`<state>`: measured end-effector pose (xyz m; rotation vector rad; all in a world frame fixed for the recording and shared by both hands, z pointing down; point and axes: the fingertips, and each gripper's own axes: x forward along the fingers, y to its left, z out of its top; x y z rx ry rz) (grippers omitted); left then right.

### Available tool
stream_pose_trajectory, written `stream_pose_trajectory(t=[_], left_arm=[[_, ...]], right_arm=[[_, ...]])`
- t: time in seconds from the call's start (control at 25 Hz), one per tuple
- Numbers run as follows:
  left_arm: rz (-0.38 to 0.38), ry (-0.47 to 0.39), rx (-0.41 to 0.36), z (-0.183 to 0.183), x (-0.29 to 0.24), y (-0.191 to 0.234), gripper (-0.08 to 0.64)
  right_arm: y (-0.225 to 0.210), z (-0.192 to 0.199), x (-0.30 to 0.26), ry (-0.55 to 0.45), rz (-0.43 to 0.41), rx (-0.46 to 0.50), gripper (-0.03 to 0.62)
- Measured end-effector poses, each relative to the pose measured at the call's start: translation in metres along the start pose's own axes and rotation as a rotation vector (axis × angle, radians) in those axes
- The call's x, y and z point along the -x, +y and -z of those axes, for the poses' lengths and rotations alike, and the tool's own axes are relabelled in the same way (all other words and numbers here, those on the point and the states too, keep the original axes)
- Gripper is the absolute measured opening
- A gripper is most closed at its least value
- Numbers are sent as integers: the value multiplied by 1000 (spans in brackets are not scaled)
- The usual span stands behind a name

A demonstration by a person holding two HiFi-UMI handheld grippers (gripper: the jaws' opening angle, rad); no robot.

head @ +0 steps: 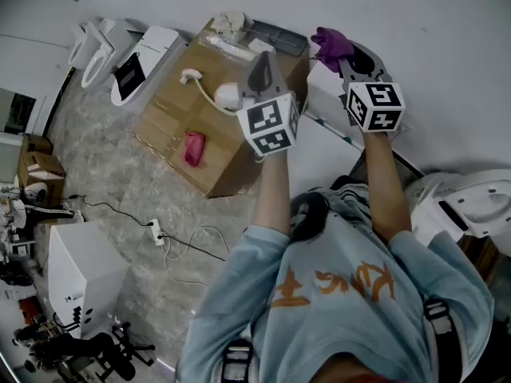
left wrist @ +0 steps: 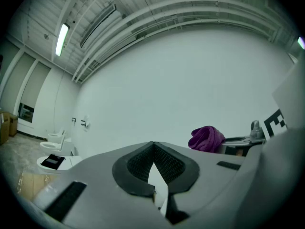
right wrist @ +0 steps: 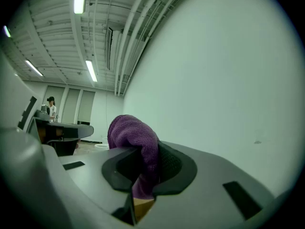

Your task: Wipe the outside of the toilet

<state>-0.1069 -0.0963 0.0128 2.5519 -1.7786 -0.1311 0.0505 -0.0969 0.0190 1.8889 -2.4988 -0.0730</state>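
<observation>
I hold right tool [head: 355, 61], jaws clamped on purple cloth [head: 331, 45], and left tool [head: 261, 69], jaws together on nothing, both up near the far wall [head: 447, 22]; toilet [head: 471, 202] sits at near right, apart from both tools.

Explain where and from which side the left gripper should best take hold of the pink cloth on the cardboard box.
Pinch the pink cloth at its bunched middle, probably straight down from above: it lies crumpled on the flat top of the cardboard box, leaving no edge to catch sideways. The left gripper, shut and empty, must open first.
</observation>
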Motion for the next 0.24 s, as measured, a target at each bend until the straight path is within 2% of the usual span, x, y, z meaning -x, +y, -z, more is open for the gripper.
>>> stream_pose_trajectory(t=[0.12, 0.24], left_arm=[[0, -9, 0, -4, -5, 8, 25], [-5, -9, -42, -4, -10, 13, 25]], right_arm=[[4, 0, -9, -6, -6, -2, 69], [6, 4, -16, 0, -10, 6, 69]])
